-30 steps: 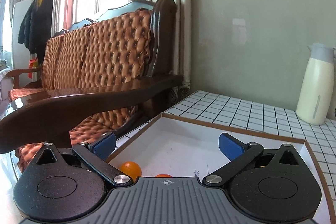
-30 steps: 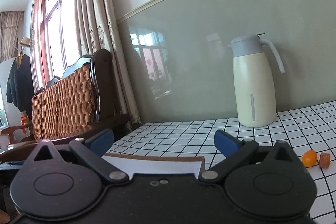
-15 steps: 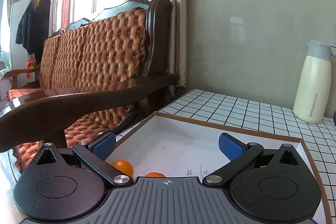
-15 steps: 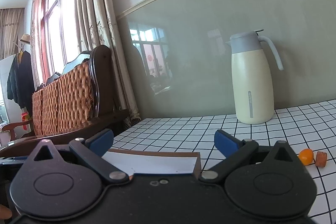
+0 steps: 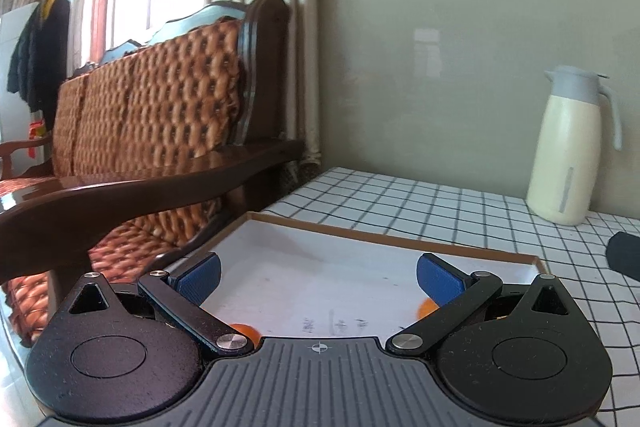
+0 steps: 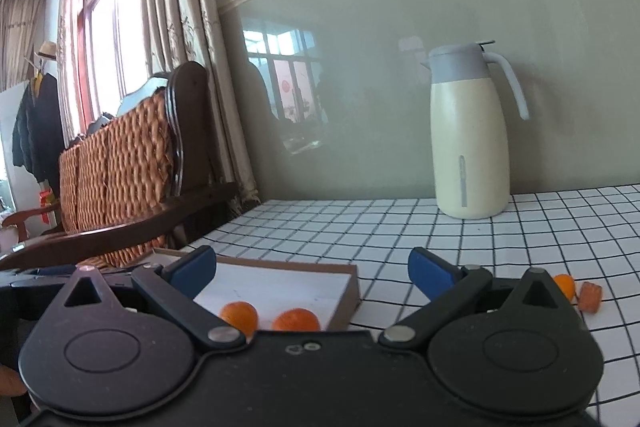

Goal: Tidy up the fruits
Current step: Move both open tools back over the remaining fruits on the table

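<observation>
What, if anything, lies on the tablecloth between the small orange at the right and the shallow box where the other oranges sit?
Nothing visible. From the small orange to the box only bare checked tablecloth shows, though the right gripper hides part of the stretch.

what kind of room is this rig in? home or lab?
Most likely a home living room: a wooden sofa with woven cushions, long curtains by a window, and a thermos jug on a checked tablecloth.

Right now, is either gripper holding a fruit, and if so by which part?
Nothing is held. The left gripper and the right gripper are both open and empty; two oranges lie loose in the tray.
</observation>
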